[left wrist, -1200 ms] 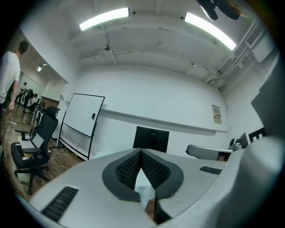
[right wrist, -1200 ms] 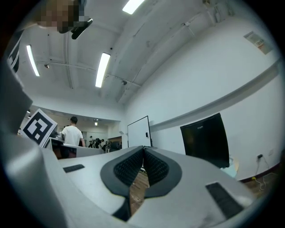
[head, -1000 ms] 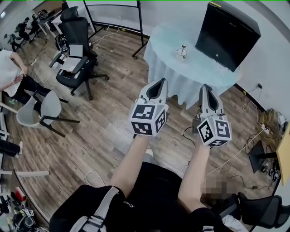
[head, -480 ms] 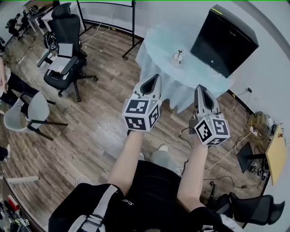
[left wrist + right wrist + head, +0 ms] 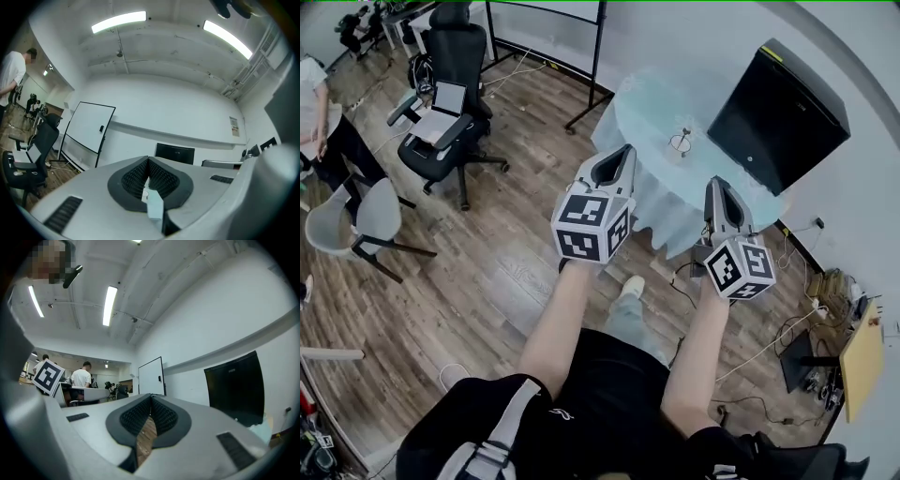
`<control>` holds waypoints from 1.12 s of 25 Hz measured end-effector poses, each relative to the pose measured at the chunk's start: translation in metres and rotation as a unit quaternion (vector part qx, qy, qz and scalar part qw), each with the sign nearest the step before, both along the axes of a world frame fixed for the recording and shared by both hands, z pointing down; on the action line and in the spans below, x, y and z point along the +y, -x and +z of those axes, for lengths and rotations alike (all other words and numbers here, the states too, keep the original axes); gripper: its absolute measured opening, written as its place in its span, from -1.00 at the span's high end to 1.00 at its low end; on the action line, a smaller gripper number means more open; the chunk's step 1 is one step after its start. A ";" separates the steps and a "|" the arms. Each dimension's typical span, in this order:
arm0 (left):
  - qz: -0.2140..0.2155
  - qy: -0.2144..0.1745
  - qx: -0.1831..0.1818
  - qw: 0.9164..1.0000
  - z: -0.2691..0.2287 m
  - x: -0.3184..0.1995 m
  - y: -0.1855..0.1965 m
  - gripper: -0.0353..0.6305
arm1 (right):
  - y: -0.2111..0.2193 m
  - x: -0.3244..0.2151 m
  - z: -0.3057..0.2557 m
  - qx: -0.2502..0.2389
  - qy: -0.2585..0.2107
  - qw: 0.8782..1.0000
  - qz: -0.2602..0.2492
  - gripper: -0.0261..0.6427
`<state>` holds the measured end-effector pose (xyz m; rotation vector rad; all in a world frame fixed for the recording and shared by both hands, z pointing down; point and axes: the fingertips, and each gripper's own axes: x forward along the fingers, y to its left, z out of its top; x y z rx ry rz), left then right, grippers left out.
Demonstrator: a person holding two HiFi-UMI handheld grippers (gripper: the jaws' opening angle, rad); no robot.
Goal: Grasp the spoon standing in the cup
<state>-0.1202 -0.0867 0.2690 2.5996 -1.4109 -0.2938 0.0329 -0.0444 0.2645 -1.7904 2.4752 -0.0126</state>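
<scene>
A small glass cup (image 5: 679, 144) with a thin spoon (image 5: 684, 134) standing in it sits on the round table with a pale blue cloth (image 5: 652, 108), seen in the head view. Both grippers are held out in front of the person, well short of the table. My left gripper (image 5: 623, 152) points toward the table's near edge, with its jaws together and nothing between them (image 5: 148, 160). My right gripper (image 5: 718, 184) is just as shut and empty (image 5: 151, 396). Neither gripper view shows the cup or the spoon.
A big black box (image 5: 778, 103) stands on the table's right side. A whiteboard stand (image 5: 592, 58) is left of the table. A black office chair (image 5: 450, 103) and a grey chair (image 5: 366, 220) stand at left, near a person (image 5: 319, 112). Cables (image 5: 797, 323) lie on the wooden floor at right.
The person has stepped toward the table, so the cup sits lower and nearer in the head view. Both grippers stay shut and held out ahead.
</scene>
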 end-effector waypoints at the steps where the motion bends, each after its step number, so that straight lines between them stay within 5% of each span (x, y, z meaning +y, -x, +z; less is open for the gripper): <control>1: -0.003 -0.003 -0.002 1.000 -0.003 -0.007 -0.001 0.89 | 0.000 -0.007 0.000 -0.002 0.000 1.000 -0.004 0.91; 6: 0.001 0.005 -0.007 1.000 0.001 -0.041 -0.018 0.89 | -0.020 -0.038 0.000 -0.009 -0.004 1.000 -0.001 0.91; 13: 0.043 0.059 -0.026 0.997 0.057 -0.078 -0.096 0.89 | -0.083 -0.073 0.034 -0.017 0.032 0.999 0.029 0.91; 22: 0.037 0.136 -0.072 0.987 0.133 -0.157 -0.129 0.89 | -0.101 -0.172 0.110 -0.066 0.092 0.994 -0.006 0.91; 28: 0.014 0.134 -0.087 0.987 0.120 -0.204 -0.146 0.89 | -0.112 -0.229 0.109 -0.083 0.098 0.991 -0.045 0.90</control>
